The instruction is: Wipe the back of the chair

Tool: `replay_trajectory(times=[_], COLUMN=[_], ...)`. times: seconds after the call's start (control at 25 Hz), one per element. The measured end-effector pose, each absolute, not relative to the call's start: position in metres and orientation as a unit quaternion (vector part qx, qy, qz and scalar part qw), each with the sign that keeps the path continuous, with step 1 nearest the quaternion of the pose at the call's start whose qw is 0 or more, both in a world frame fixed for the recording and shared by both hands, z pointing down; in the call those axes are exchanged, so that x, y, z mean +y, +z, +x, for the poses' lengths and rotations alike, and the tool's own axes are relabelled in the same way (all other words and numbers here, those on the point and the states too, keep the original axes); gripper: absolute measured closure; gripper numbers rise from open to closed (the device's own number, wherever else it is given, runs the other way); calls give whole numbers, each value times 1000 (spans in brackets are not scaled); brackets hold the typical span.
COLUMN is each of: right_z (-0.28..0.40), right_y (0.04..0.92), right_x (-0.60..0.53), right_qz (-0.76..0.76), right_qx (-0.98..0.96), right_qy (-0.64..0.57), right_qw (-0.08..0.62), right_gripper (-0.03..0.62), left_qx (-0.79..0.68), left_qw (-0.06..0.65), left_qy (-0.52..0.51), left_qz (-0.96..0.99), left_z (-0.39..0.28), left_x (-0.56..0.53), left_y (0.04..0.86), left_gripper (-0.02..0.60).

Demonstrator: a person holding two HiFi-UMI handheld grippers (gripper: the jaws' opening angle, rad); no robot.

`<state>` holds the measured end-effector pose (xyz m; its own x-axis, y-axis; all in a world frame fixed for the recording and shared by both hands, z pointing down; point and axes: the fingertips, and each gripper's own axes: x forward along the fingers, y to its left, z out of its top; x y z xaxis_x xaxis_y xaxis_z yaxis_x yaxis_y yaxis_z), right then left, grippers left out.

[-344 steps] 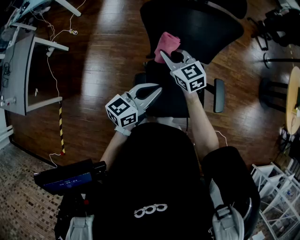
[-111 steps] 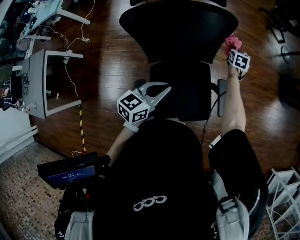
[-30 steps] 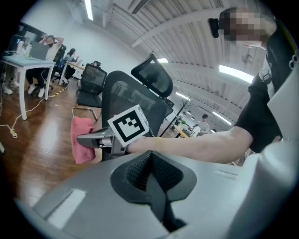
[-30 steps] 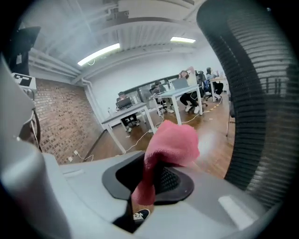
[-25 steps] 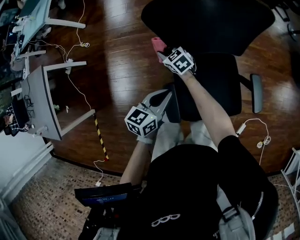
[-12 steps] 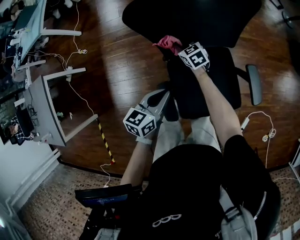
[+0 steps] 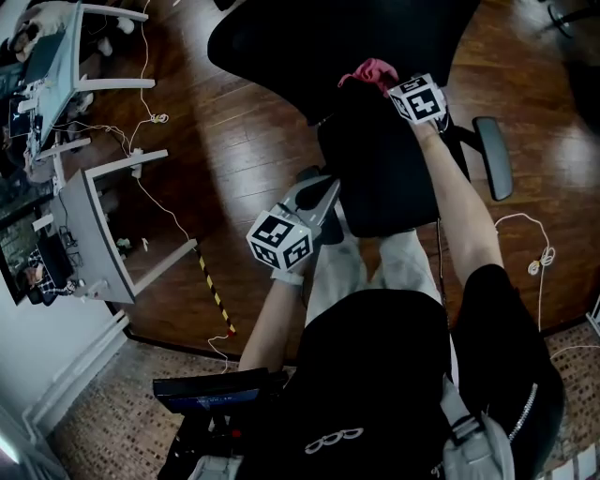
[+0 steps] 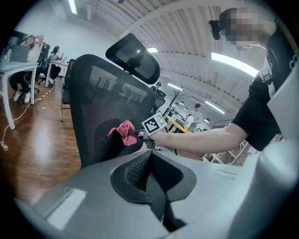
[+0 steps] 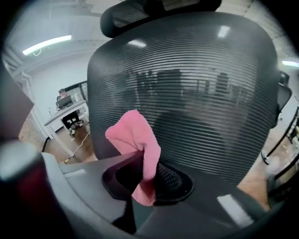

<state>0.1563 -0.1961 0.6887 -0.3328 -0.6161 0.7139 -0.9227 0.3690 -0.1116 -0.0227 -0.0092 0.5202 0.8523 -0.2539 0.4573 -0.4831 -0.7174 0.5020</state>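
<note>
Since a second ago the right gripper (image 7: 392, 84) has carried the crumpled pink cloth (image 7: 370, 72) from the left edge of the black mesh chair backrest (image 7: 300, 42) to the upper centre of the head view. That reads as one sideways wiping stroke across the lower back, so wiping is under way, probably not done.

Right gripper view: jaws clamped tight on the cloth (image 9: 135, 140) at centre frame, which is pressed on or just at the mesh (image 9: 201, 88); contact isn't clear.

The left gripper (image 7: 322, 187) stays at mid frame, well apart from the cloth, with jaws together and nothing between them.

The backrest stands upright with its long axis vertical, the black headrest (image 9: 154, 11) at top of frame and the mesh face toward the gripper. The cloth's long axis runs roughly up-down, bulk up and tail hanging.
</note>
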Motion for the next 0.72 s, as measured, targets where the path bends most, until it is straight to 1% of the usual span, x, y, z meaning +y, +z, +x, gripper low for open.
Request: replay_trajectory(times=[0.16, 0.32, 0.56, 0.72], right_z=[212, 254, 292, 324], right_y=[696, 699, 704, 701], right_x=[-192, -186, -182, -175], right_qz=[526, 536, 552, 588], right_qx=[-747, -734, -721, -692], right_qy=[277, 278, 287, 298], right_qw=[297, 311, 306, 295], right_gripper=[548, 549, 548, 548], left_qx=[-187, -174, -156, -153], left_qw=[314, 311, 306, 303], left_qy=[187, 188, 185, 190], left_qz=[912, 915, 921, 921], left_z=[4, 31, 59, 71], left_x=[-9, -8, -10, -14], left_y=[521, 517, 513, 514], left_gripper=[591, 591, 591, 591])
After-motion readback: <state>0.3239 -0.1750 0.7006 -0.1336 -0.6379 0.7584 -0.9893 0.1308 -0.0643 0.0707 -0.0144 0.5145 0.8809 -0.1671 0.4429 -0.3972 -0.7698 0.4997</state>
